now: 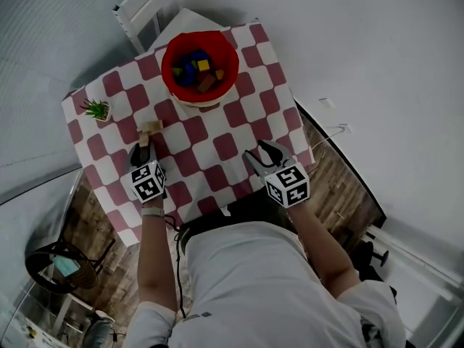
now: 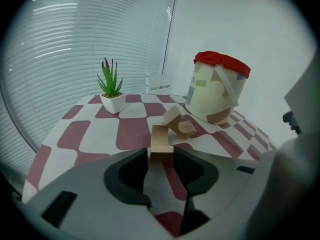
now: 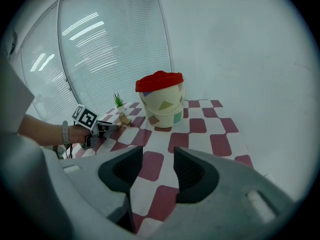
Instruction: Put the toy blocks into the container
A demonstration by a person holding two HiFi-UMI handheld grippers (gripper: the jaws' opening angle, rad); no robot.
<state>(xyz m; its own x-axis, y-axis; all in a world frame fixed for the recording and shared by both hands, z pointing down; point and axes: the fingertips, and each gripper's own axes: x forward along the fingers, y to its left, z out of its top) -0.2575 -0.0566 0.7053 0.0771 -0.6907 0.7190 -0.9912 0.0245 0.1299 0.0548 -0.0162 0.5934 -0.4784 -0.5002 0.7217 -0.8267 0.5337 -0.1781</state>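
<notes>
Two grippers sit over the checkered tabletop's point(image 1: 217, 147) near side: left gripper point(image 2: 161, 156) closed on a tan block point(image 2: 160, 140), right gripper point(image 3: 159, 156) open, empty. Open cloth separates them from the far-edge bucket point(image 1: 168, 53).

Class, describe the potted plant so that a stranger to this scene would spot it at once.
Find the table with the red-and-white checked cloth, where a red-rimmed bucket stands. The potted plant sits near the cloth's edge, left of the plain wooden blocks in the head view. Unlike them, it has spiky green leaves in a small white pot.
</notes>
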